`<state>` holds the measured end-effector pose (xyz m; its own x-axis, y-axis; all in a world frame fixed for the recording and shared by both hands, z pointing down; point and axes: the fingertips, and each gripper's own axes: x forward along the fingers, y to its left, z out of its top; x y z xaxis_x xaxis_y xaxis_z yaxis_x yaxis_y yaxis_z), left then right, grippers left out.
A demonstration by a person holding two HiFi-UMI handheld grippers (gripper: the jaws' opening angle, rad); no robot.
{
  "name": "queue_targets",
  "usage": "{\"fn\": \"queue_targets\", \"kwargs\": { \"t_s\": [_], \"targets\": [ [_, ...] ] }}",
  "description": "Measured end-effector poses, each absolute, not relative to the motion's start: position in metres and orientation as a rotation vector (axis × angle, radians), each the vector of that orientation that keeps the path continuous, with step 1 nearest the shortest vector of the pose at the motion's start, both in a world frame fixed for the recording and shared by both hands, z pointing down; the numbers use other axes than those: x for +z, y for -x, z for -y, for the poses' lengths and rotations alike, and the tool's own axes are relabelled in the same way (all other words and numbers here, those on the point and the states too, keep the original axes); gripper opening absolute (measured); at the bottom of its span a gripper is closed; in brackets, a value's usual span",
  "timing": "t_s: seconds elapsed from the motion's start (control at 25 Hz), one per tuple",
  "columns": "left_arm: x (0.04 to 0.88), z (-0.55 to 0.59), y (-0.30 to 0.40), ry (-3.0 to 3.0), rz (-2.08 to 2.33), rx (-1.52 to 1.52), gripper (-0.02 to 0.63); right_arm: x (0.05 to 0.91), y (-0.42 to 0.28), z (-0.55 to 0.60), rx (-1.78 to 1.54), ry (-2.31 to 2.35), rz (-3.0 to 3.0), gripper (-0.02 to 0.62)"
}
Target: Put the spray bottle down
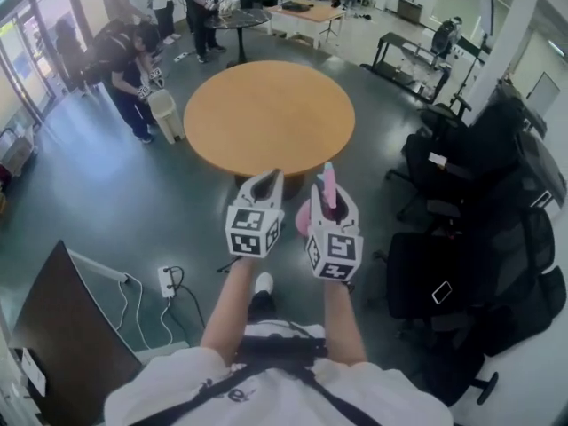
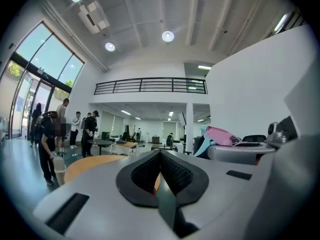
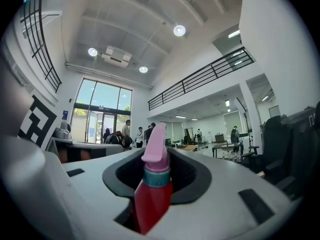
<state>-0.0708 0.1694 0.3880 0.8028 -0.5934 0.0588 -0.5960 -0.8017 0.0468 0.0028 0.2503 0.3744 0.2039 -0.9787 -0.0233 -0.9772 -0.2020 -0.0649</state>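
Head view looks down; left gripper view level; both see table (image 1: 269, 118).

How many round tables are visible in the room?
2. An orange table stands in the middle of the floor; a dark table stands at the back, beside a wooden desk. More may be hidden outside the view.

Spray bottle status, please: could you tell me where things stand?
Right hand-held gripper shut on spray bottle, upright. Left hand-held gripper shut, empty. Round table ahead, nothing in the way; bottle not yet down.
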Motion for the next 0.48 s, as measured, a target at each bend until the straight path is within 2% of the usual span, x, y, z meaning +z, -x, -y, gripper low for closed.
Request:
{"fn": "queue_targets", "kwargs": {
  "t_s": [0.48],
  "targets": [
    [0.361, -0.041, 0.020, -2.951, 0.903, -0.018, 0.014, 0.354, -0.042, -0.133, 0.021, 2.399, -1.879, 0.143]
  ]
}}
